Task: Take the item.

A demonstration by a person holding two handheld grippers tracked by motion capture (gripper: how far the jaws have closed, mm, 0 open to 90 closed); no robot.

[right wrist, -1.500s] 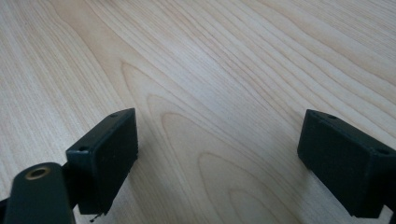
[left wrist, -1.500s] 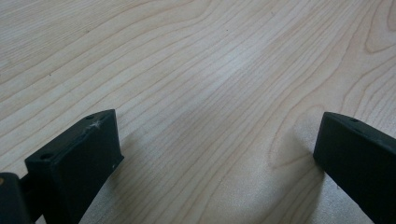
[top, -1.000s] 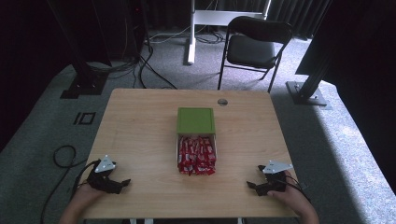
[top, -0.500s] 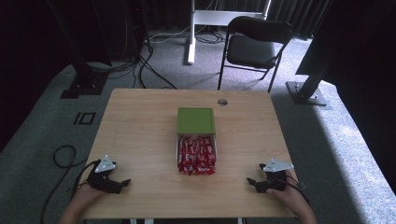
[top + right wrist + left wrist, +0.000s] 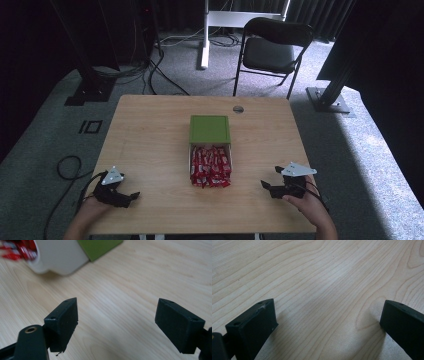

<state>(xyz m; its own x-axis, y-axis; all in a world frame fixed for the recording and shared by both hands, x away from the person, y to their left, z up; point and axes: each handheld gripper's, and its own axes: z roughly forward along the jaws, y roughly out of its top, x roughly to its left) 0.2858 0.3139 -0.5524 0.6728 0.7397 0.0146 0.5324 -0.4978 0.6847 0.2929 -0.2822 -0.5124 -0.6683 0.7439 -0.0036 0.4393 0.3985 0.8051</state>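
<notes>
Evidently no work begun | white tray of red packets mid-worktop, green lid slid partly off its far end | left tool and right tool flank tray, well apart from it, jaws spread, empty.

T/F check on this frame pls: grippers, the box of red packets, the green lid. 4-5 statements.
1. Both grippers are open with nothing between the jaws. True: the left gripper and right gripper each show bare table between spread jaws.
2. The white box holds blue packets. False: the packets are red.
3. The green lid lies on the far side of the box, against it. True.
4. The right gripper is clamped on a packet. False: it holds nothing and sits apart from the box.
5. A black chair stands beyond the table. True.
</notes>
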